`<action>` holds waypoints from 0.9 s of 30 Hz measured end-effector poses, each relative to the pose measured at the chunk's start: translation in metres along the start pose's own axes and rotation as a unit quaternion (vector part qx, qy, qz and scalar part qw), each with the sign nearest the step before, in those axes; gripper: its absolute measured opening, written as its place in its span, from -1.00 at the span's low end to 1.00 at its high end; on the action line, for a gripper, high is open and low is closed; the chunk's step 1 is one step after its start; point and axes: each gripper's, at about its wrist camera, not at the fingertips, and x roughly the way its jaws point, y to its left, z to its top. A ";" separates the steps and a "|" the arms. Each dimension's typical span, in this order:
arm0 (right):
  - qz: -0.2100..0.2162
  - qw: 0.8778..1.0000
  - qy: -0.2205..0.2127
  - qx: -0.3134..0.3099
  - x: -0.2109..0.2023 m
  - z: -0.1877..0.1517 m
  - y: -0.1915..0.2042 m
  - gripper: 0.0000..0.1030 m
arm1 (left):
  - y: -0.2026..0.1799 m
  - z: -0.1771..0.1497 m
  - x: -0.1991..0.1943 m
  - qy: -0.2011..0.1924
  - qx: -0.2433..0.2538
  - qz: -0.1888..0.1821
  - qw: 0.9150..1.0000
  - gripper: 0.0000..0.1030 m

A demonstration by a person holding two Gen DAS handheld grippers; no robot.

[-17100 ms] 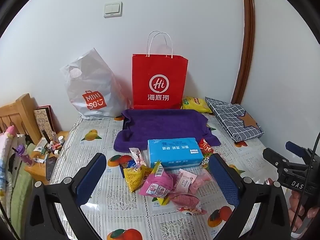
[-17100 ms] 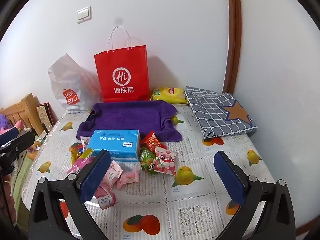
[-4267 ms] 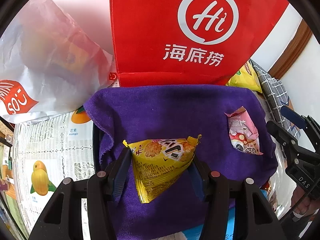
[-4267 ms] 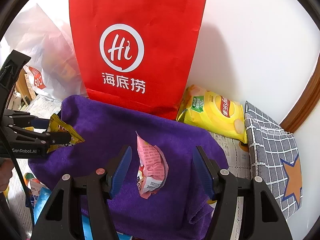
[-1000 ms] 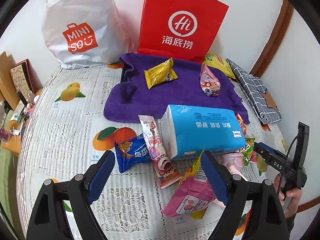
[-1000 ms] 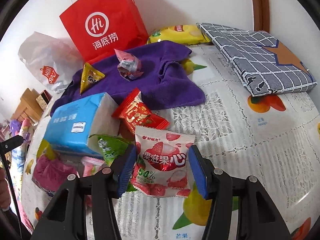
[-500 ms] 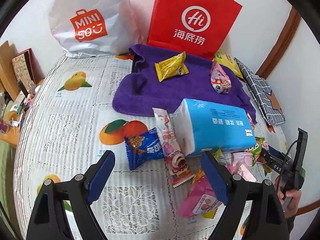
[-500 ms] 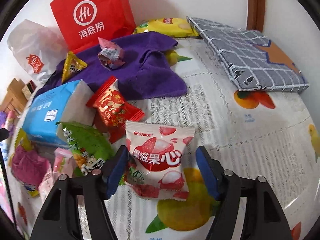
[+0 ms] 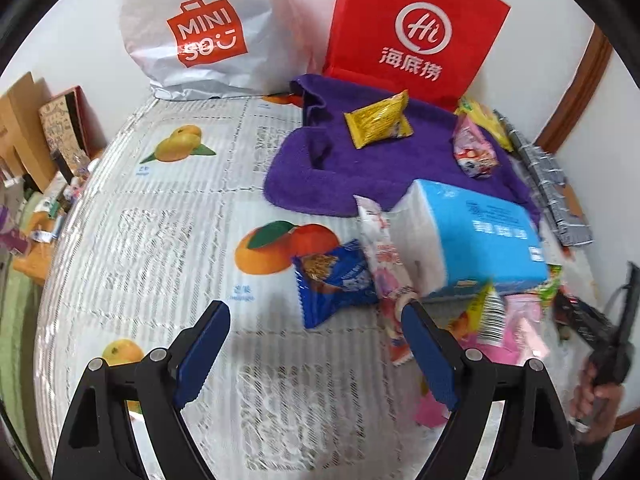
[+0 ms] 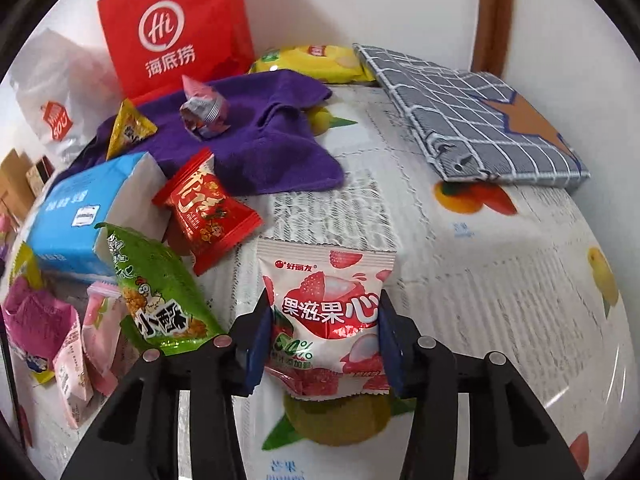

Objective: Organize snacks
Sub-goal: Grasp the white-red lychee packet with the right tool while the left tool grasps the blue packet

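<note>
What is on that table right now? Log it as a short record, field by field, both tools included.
surface: fruit-print tablecloth
sorting spot: purple towel in front of the red paper bag
already on towel: yellow snack packet, pink snack packet
right tool: shut on the strawberry-lychee gummy packet
left tool: open, holding nothing, above the tablecloth
left tool's nearest snack: blue cookie packet
unsorted pile: red packet and green packet beside the blue tissue pack
</note>
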 end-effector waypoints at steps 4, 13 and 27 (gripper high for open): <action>0.004 1.000 -0.006 0.010 -0.014 -0.004 -0.007 -0.09 | 0.003 0.004 0.014 0.009 -0.009 0.016 1.000 0.68; -0.010 1.000 -0.015 0.014 -0.030 -0.008 -0.011 -0.09 | -0.002 0.019 0.046 0.027 -0.012 0.011 0.999 0.68; -0.012 0.999 -0.023 -0.021 -0.033 -0.003 0.013 -0.09 | 0.004 0.011 0.053 0.024 0.002 0.029 0.999 0.69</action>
